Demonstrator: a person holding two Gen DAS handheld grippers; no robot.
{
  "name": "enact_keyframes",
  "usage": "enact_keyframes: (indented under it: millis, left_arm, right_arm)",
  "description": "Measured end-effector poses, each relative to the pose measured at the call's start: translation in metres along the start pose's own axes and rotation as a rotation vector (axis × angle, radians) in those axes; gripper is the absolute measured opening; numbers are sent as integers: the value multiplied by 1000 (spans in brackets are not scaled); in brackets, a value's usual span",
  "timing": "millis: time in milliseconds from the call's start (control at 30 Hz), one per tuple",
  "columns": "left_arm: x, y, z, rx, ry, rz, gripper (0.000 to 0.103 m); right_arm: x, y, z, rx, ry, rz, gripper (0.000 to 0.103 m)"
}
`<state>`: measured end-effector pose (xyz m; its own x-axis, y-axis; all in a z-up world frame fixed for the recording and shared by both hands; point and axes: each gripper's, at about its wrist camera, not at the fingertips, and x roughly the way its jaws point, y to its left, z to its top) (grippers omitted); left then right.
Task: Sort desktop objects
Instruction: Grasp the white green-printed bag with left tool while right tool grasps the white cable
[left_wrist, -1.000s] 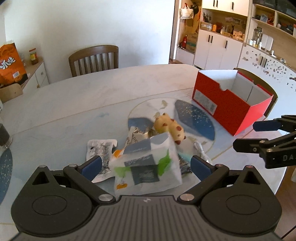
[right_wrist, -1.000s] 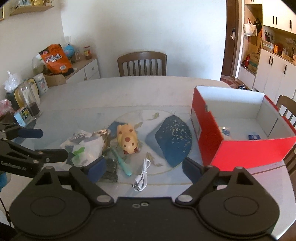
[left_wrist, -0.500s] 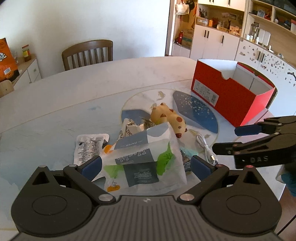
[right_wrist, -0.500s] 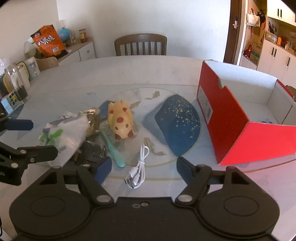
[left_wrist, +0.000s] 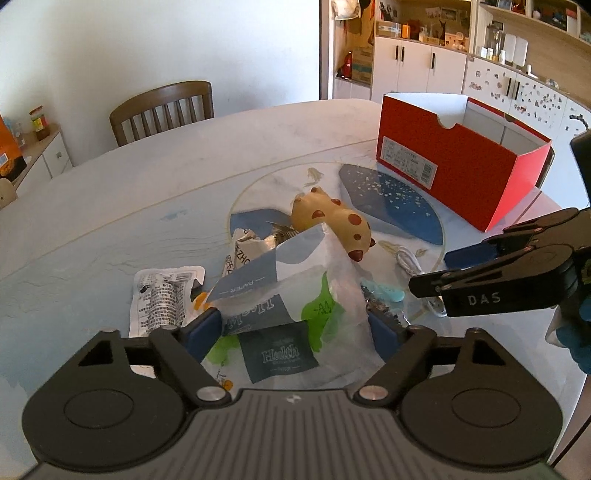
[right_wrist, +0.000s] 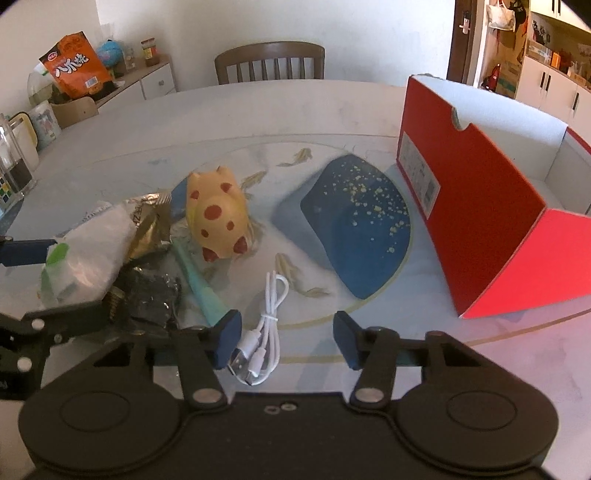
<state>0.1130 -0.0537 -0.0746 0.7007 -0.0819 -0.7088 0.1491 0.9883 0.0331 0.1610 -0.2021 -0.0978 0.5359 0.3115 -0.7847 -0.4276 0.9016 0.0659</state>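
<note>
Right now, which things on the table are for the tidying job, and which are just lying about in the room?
For the job:
- tissue packet
- spotted yellow toy
- white cable
- teal stick
- snack wrappers
- red box

Just around:
- chair
- orange bag
- cupboards

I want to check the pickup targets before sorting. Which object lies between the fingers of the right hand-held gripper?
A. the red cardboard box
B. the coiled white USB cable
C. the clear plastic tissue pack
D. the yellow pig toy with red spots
B: in the right wrist view the coiled white USB cable lies between the closing jaws of the right hand-held gripper, while the yellow spotted pig toy sits farther away.
</note>
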Motion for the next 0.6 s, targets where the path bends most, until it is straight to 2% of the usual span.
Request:
enact_keyframes:
  millis: [167, 200, 267, 367, 400, 600]
  left_arm:
    - [-2, -3, -1, 7, -3, 15, 70]
    - [-3, -3, -1, 3, -1, 17, 58]
    - [-4, -3, 0, 5, -4, 22, 52]
    - [-8, -1, 1, -14, -13, 18, 44]
    - [-9, 1, 1, -22, -17, 20, 36]
    - [-22, 7, 1, -47, -26, 30, 29]
  right_arm:
    - [2, 4, -1, -26, -2, -14, 34]
    - [2, 5, -1, -29, -3, -17, 28]
    - [2, 6, 0, -38, -3, -30, 16]
    - [1, 7, 0, -41, 0, -35, 15]
    - [1, 7, -1, -42, 0, -33, 15]
    - [-9, 2, -5, -22, -8, -35, 15]
